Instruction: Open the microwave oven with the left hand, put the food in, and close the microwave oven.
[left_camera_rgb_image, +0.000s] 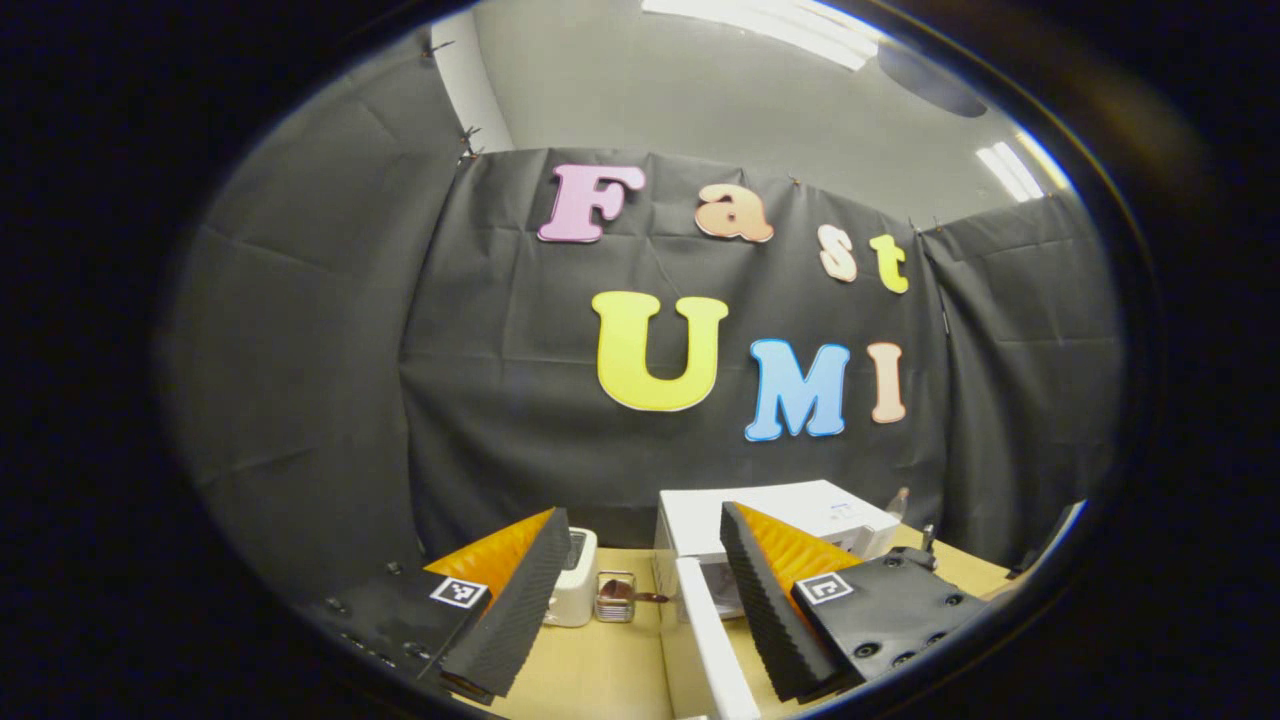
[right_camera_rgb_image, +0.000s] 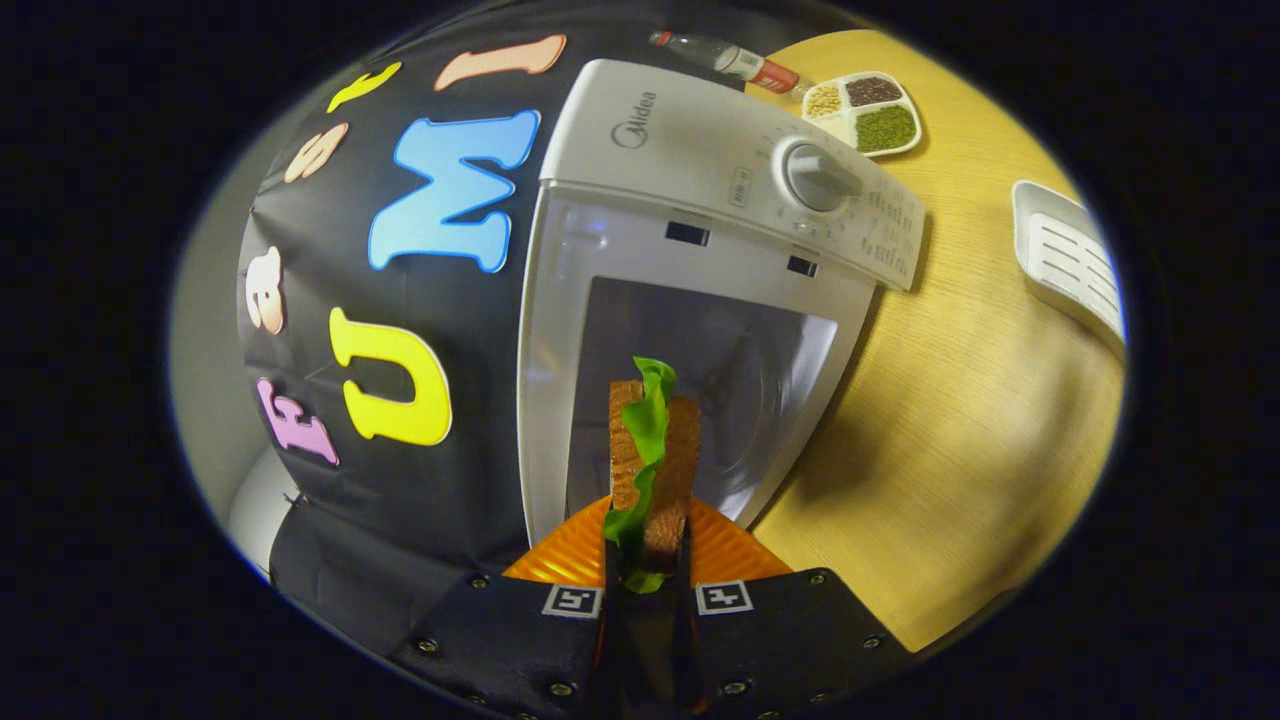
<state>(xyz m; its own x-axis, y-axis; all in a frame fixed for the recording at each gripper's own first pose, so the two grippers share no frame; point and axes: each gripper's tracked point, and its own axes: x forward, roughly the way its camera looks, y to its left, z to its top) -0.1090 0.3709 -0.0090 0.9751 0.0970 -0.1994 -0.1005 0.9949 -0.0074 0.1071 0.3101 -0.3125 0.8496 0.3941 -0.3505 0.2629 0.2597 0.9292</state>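
The right gripper (right_camera_rgb_image: 645, 560) clamps its fingers on a sandwich (right_camera_rgb_image: 652, 450) (lettuce showing) before the open microwave (right_camera_rgb_image: 700, 190); the left gripper (left_camera_rgb_image: 640, 610) fingers stand apart.

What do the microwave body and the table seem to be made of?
Microwave: probably painted metal or plastic, white and smooth with a soft sheen; the look leaves it open. Table: pale wood or wood-look laminate, matte, with fine straight grain lines.

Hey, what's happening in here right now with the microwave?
The microwave stands open, its door swung out. The right gripper is shut on a sandwich with a green leaf in it, held in front of the open cavity but not yet inside. The left gripper is open, holding nothing, by the door.
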